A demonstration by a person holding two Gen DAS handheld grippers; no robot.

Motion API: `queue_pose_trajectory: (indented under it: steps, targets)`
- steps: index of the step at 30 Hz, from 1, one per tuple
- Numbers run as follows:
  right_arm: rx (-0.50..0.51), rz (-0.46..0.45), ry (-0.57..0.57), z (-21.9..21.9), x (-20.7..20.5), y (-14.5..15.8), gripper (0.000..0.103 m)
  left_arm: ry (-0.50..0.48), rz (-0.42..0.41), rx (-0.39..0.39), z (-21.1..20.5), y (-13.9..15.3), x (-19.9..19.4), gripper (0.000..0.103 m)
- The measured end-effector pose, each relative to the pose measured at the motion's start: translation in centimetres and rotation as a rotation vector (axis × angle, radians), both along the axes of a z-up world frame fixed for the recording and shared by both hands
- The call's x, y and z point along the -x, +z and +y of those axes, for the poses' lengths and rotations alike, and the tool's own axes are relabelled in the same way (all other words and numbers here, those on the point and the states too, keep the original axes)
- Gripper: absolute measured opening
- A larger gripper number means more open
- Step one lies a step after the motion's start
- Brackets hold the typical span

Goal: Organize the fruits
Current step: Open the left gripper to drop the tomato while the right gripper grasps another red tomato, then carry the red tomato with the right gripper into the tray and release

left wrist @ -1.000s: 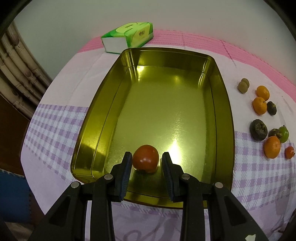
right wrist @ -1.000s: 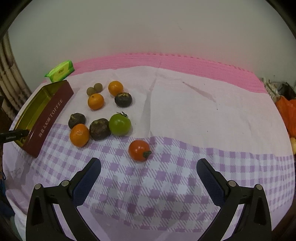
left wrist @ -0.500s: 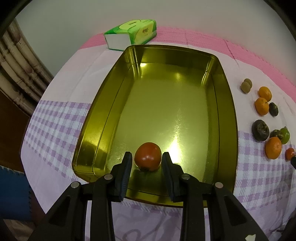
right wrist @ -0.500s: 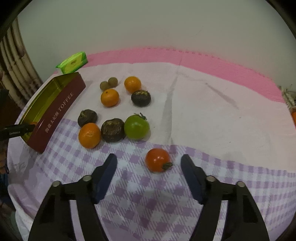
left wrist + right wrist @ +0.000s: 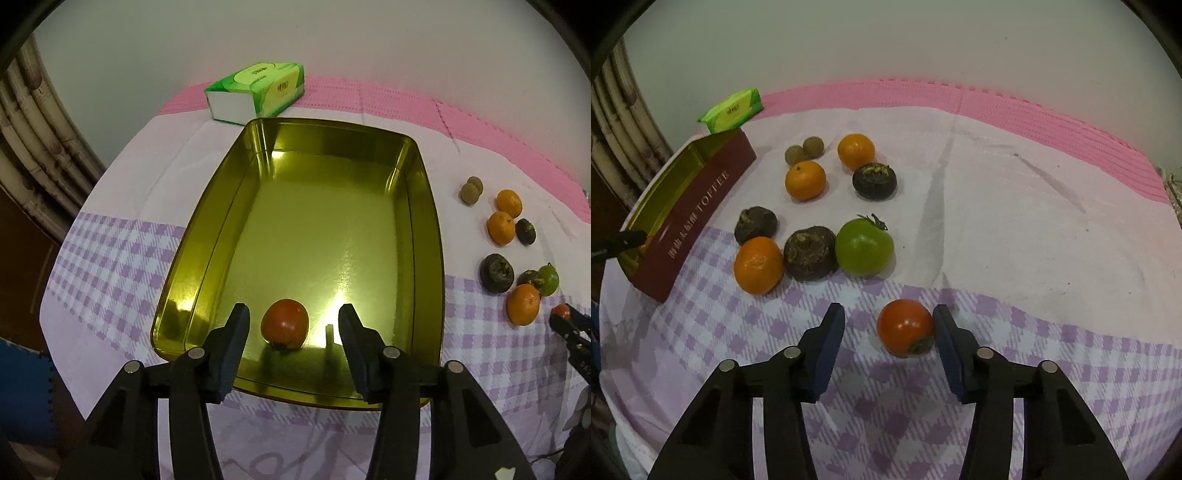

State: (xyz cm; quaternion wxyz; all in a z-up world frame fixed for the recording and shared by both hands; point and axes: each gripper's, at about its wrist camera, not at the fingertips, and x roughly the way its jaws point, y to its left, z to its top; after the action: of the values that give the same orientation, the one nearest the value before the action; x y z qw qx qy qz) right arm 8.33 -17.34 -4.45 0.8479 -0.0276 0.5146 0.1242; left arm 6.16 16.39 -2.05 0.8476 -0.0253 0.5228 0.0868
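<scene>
In the left wrist view a red tomato (image 5: 284,324) lies in the near end of the gold tin (image 5: 207,236). My left gripper (image 5: 293,325) is open around it, with a gap on both sides. In the right wrist view my right gripper (image 5: 888,328) is open around a second red tomato (image 5: 905,326) on the checked cloth; the right finger (image 5: 945,332) is close to it. Behind it lie a green tomato (image 5: 864,246), three oranges (image 5: 759,264), three dark fruits (image 5: 810,253) and two small brown fruits (image 5: 804,149).
A green tissue pack (image 5: 256,92) lies behind the tin. The tin's red outer wall (image 5: 690,221) reads TOFFEE at the left of the right wrist view. A pink mat (image 5: 1034,114) runs along the wall. Bamboo furniture (image 5: 33,155) stands at the left.
My left gripper has opened and let go of the red tomato in the tin. My right gripper has moved forward and narrowed around the second red tomato.
</scene>
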Motion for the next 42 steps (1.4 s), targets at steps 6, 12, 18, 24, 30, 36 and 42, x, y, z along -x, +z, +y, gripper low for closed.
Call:
queue_pose_trajectory:
  steps: [6,12,18,24,30,36,42]
  targets:
    - [0.023,0.015,-0.011,0.4,-0.3,-0.7,0.031,0.021,-0.023,0.010,0.4,0.9,0.3,0.060]
    - [0.046,0.005,-0.010,0.7,0.0,-0.9,0.031,0.051,-0.035,0.026,1.3,1.5,0.5,0.069]
    - [0.067,-0.009,-0.020,1.1,0.1,-0.5,0.031,0.098,-0.052,0.050,2.8,2.3,1.2,0.084]
    - [0.062,-0.038,0.002,2.2,-0.1,1.6,0.031,0.139,-0.076,0.054,4.4,3.1,2.1,0.089]
    - [0.026,-0.086,0.107,6.5,-0.5,4.7,0.031,0.187,-0.083,0.069,6.1,3.7,3.0,0.092]
    - [-0.029,-0.100,0.258,13.7,-0.7,6.7,0.031,0.257,-0.098,0.063,8.4,4.3,4.1,0.092]
    - [-0.053,-0.077,0.386,20.8,-0.3,6.7,0.031,0.349,-0.109,0.042,11.0,4.7,5.3,0.092]
